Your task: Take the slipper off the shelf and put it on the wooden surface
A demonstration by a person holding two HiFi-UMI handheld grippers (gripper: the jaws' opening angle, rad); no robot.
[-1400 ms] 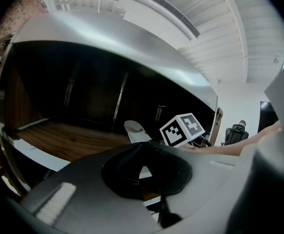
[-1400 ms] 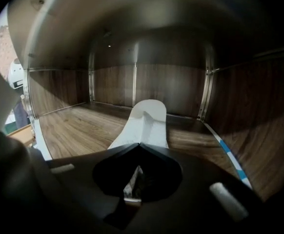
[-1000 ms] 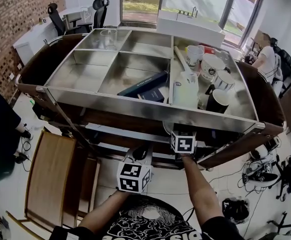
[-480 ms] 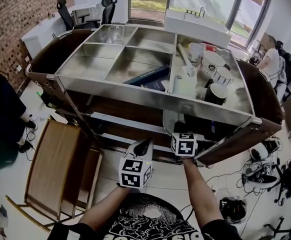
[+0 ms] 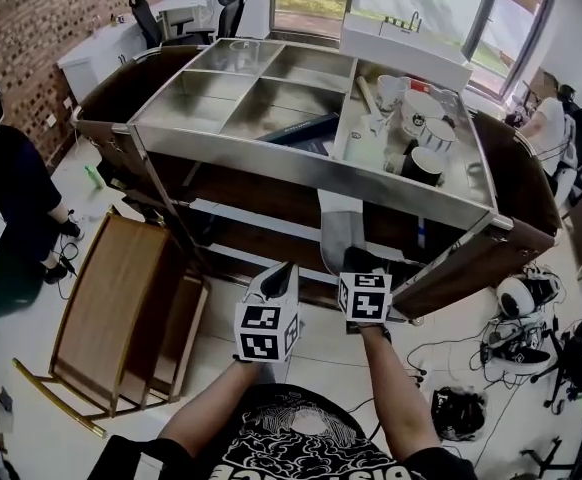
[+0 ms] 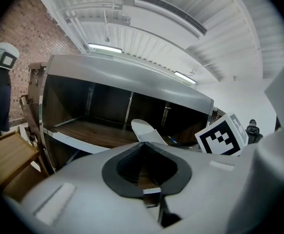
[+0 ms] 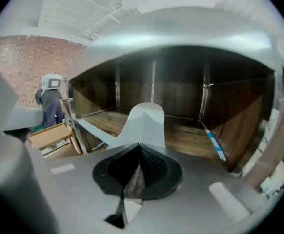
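Note:
A pale grey slipper (image 5: pixel 339 226) sticks out from the cart's wooden middle shelf (image 5: pixel 271 230), below the metal top tray. My right gripper (image 5: pixel 355 262) is shut on its near end. In the right gripper view the slipper (image 7: pixel 144 123) rises straight ahead from the closed jaws (image 7: pixel 138 149). My left gripper (image 5: pixel 279 272) hangs just to the left of it, shut and holding nothing. In the left gripper view the slipper (image 6: pixel 146 130) shows just past the jaws (image 6: pixel 143 149). A low wooden frame (image 5: pixel 111 303) stands on the floor at the left.
The metal top tray (image 5: pixel 301 163) holds books and several mugs (image 5: pixel 419 138). A person in dark clothes (image 5: pixel 11 203) stands at the far left. Cables, a headset (image 5: pixel 516 298) and a bag lie on the floor at the right.
The right gripper has drawn back toward me with the slipper, which now shows beyond the tray's front edge. The left gripper has shifted slightly right, closer to the right one.

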